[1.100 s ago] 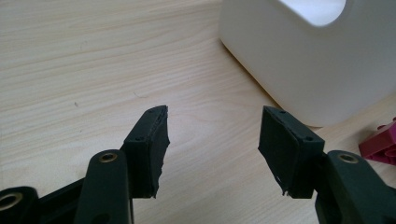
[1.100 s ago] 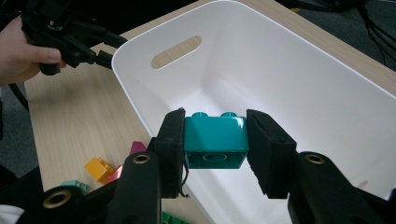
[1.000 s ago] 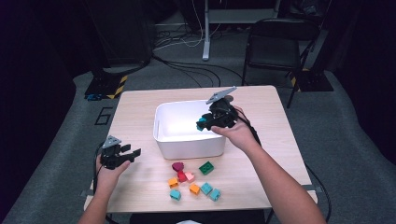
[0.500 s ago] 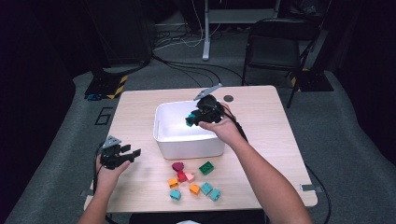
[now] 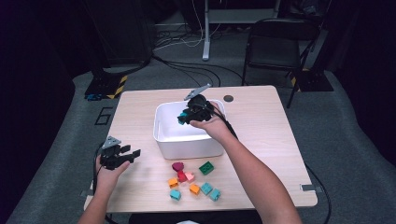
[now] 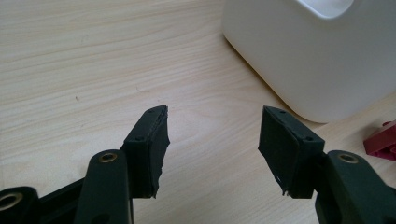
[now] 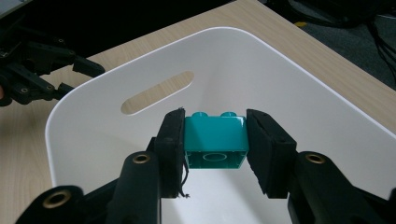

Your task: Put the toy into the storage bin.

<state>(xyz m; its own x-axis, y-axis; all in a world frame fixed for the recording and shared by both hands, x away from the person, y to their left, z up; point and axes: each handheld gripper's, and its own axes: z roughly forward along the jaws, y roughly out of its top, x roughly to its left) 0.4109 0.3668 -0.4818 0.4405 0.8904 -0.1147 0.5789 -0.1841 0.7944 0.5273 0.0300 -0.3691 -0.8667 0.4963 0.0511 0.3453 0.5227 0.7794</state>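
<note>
A: Where is the teal brick?

B: Pinched between the two jaws of the right claw, studs up, hollow underside facing the camera. It hangs over the inside of the white bin, above the bin's floor and touching neither wall. In the high view the right claw sits over the far half of the bin, the teal brick just showing at its tip.

A: And the bin itself?

B: It stands on the wooden desk, roughly mid-desk. One wall has a slot handle. Inside it I see nothing else lying on the white floor.

A: The other claw?

B: The left claw has its jaws spread wide, with bare desk between them and nothing held. It hovers low, left of the bin, near one rounded corner. From above, the left claw is held in the person's left hand, apart from the bin.

A: What lies near the bin?

B: A loose cluster of bricks on the near side of it. Closest to the bin are a dark red brick and a green brick. Next come a pink brick and an orange brick. Farthest from the bin are another orange one and three teal ones. The dark red brick also peeks in at the edge of the left gripper view.
</note>
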